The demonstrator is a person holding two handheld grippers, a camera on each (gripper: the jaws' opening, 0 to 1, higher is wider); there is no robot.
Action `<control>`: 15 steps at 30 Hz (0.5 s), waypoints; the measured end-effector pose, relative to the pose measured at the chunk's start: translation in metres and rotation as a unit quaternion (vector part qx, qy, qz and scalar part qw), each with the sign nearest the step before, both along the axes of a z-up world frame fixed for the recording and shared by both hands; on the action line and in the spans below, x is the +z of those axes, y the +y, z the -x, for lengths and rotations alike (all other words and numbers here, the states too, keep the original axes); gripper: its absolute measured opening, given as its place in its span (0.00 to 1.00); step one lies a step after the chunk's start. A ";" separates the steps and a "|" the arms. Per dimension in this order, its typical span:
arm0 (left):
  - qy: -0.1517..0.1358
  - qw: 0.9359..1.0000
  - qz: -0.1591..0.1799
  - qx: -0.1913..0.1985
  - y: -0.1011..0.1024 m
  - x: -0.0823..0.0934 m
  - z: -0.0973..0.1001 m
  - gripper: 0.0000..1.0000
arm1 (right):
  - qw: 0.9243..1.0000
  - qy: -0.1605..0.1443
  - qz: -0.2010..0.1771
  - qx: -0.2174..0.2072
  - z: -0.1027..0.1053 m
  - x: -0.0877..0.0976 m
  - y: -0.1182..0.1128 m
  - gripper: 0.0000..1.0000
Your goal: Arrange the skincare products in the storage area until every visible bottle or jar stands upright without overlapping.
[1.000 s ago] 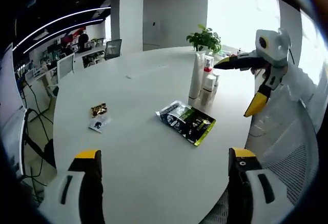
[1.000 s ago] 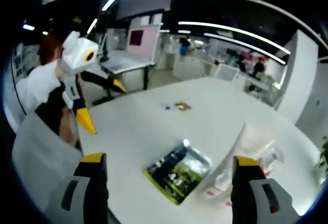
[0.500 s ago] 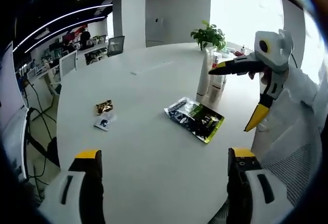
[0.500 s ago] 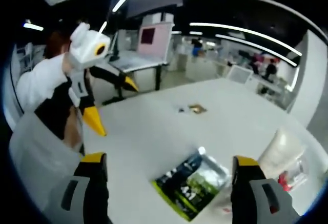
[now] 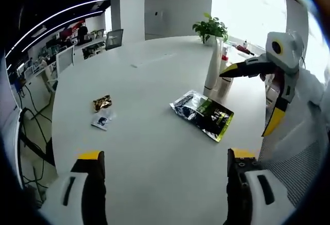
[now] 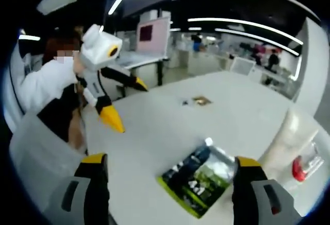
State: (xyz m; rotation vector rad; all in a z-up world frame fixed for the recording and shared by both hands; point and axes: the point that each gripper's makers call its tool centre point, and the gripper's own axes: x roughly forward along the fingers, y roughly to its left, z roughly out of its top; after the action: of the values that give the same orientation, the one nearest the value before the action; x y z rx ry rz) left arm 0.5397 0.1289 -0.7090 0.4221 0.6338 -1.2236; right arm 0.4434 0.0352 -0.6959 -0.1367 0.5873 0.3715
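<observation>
A tall white tube (image 5: 213,66) stands upright at the table's far right, with a red-capped bottle (image 5: 224,62) and a small white jar (image 5: 225,84) close beside it. My right gripper (image 5: 250,96) hovers open next to them, its upper yellow tip near the jar. In the right gripper view the white tube (image 6: 285,140) and red-capped bottle (image 6: 304,166) sit at the right edge. My right gripper (image 6: 172,184) is open with nothing between its jaws. My left gripper (image 5: 165,184) is open and empty too, and in the right gripper view the left gripper (image 6: 126,101) is held over the table's near edge.
A black and green pouch (image 5: 202,114) lies flat on the white round table (image 5: 149,148); the pouch (image 6: 198,176) lies between my right jaws. Two small packets (image 5: 102,111) lie left of centre. A potted plant (image 5: 210,29) stands behind the bottles. A person's white sleeve (image 6: 44,86) and a mesh chair back (image 6: 36,158) sit at the left.
Both views have shifted with the hands. The right gripper view has drawn nearer the pouch, and the white tube has slid to its right edge. Nothing on the table has moved.
</observation>
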 end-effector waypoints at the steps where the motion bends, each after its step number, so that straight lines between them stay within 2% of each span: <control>1: 0.000 1.000 -0.003 -0.002 -0.001 -0.001 -0.001 0.93 | 1.000 0.004 0.000 0.004 0.001 -0.002 0.002 0.99; 3: -0.004 1.000 -0.017 -0.012 -0.002 -0.002 -0.002 0.93 | 1.000 0.005 0.003 0.006 0.002 -0.002 0.002 0.99; 9: -0.012 0.999 -0.028 -0.026 -0.012 -0.003 -0.018 0.93 | 1.000 0.002 0.000 0.002 0.002 -0.002 0.001 0.99; 12: -0.035 0.997 -0.053 -0.037 -0.016 -0.008 -0.035 0.93 | 1.000 0.004 0.003 0.002 0.002 -0.003 0.000 0.99; 15: -0.031 0.997 -0.055 -0.040 -0.026 -0.011 -0.051 0.92 | 1.000 0.005 0.000 0.002 0.002 -0.003 0.001 0.99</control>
State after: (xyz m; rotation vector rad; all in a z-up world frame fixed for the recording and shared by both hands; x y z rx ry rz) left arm 0.5905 0.1026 -0.7199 0.5796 0.6378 -1.2509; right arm 0.4410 0.0363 -0.6987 -0.1367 0.5971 0.3767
